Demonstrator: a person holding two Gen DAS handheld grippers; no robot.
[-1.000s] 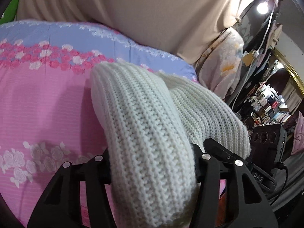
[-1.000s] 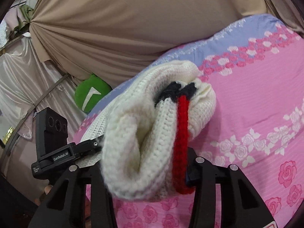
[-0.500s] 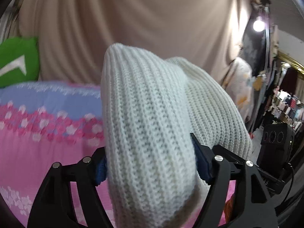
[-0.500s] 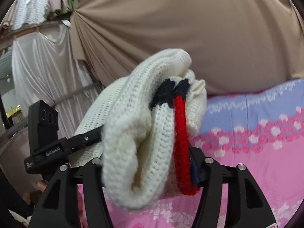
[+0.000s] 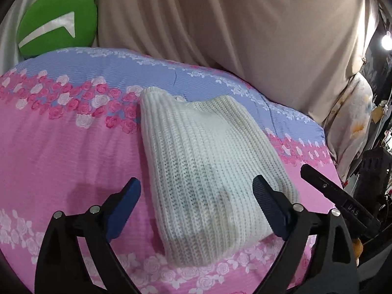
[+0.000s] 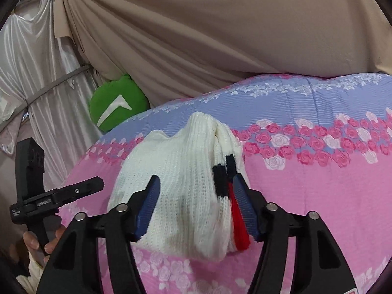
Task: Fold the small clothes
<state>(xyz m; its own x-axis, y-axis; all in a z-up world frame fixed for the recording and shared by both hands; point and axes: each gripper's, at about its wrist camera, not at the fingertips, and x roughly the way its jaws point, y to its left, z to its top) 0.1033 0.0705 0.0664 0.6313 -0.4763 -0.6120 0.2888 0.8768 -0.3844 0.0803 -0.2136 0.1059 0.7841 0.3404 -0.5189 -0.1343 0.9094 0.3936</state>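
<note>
- Bed with pink-and-lilac rose-print quilt [image 5: 61, 152] is the work surface. It is soft, so in my judgement anything dragged across it will rumple. Back off along the gripper axis, not sideways.
- Cream chunky-knit sweater with a red and black edge stripe [image 5: 205, 171] lies folded into a thick bundle mid-bed. In the left wrist view it runs from 11 o'clock at the far end to 5 o'clock near the camera.
- Step in hand, as I read it: release after laying the fold down. The bundle looks settled on the quilt, so only a clean exit is left.
- Left gripper [image 5: 197, 210]: jaws have just been opening and now stand wide apart. Both blue pads are off the knit, which lies between and beyond them. The pad at 4 o'clock sits close over the sweater's edge, so lift a touch before retreating to avoid snagging a loop.
- Right gripper [image 6: 196, 210]: jaws have just been opening and stand apart, straddling the near end of the bundle. Whether the pad at 3 o'clock touches the red stripe, I cannot tell. Widen a bit more before withdrawing, else the striped edge may peel out of the fold.
- Green round cushion with a white arrow mark [image 5: 58, 31] sits at 10 o'clock, well apart from the sweater, no interference.
- Afterwards, check that the stripe edge stays tucked.
</note>
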